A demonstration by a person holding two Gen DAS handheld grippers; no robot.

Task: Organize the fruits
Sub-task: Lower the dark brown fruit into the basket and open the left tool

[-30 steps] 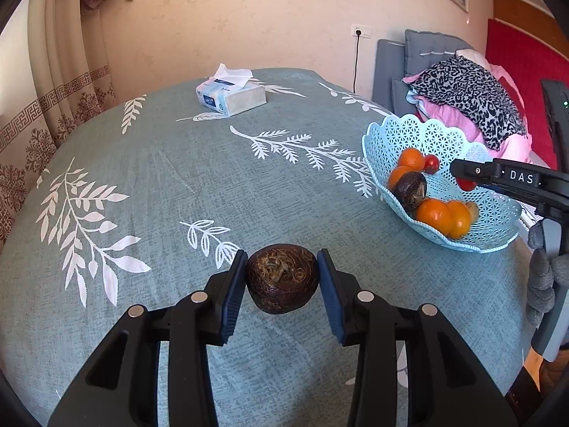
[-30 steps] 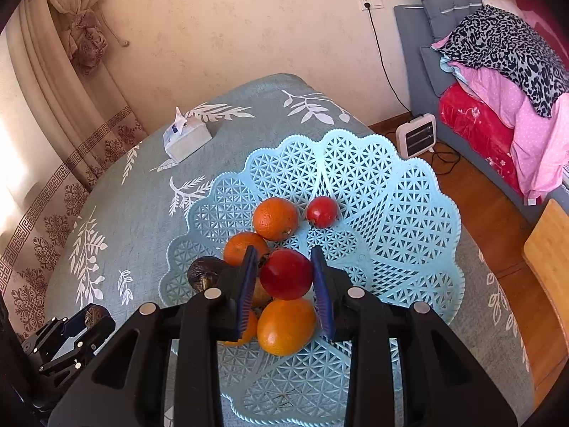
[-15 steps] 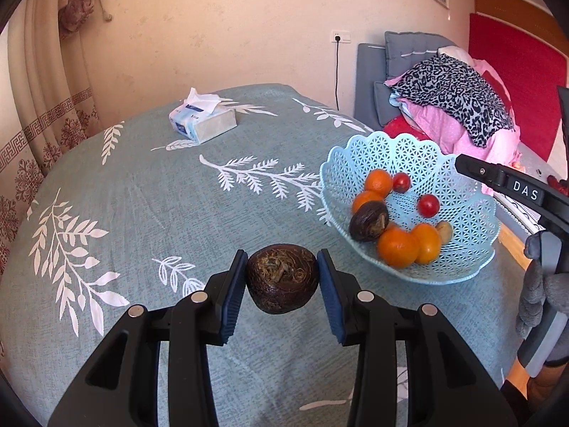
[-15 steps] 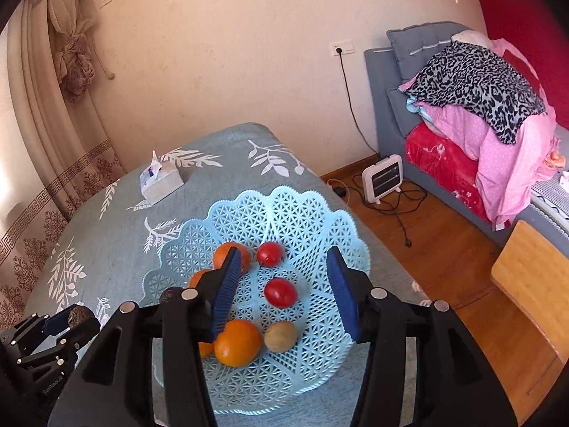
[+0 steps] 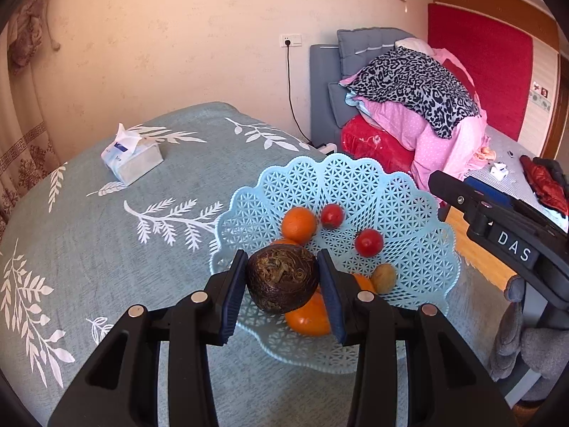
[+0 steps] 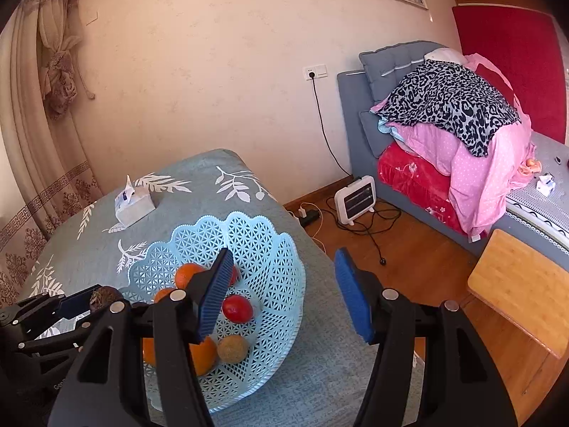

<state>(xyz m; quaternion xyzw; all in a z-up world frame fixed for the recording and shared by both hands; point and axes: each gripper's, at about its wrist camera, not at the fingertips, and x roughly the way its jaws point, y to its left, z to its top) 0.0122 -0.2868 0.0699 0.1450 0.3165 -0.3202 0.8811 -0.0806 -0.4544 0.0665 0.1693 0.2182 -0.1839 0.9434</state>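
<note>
Two grippers work over a table draped in a teal cloth (image 5: 106, 235) printed with white leaf sprigs. Nearest in the left wrist view, the left gripper (image 5: 282, 277) has its blue pads clamped on a dark brown, rough-skinned fruit (image 5: 282, 277), one pad against each side, and carries it above the near rim of a pale blue lattice basket (image 5: 409, 213) with a scalloped edge. Directly beneath the held fruit lies a large orange (image 5: 307, 316), with a small tan fruit (image 5: 383, 277) just beside it. Farther into the basket sit a red fruit (image 5: 369, 242), then another orange (image 5: 298, 224) touching a second, smaller red fruit (image 5: 332, 215). A further orange is mostly hidden behind the held fruit.

In the right wrist view, the right gripper (image 6: 282, 293) hangs above the basket's right edge, its jaws opening with nothing between the pads; through the gap show only basket lattice, tablecloth and wooden floor. The left pad overlaps the oranges in that view without touching them. At the right of the left wrist view the same gripper reaches in from the side, carried by a hand in a grey glove (image 5: 522, 341).

Beyond the basket, well apart from it near the table's far side, stands a tissue box (image 5: 133, 158) with a tissue pulled up. Past the table is a grey sofa (image 6: 387, 71) piled with pink and leopard-print bedding, a small white heater (image 6: 355, 200) on the floor, and a wooden stool (image 6: 522, 284) at the right.
</note>
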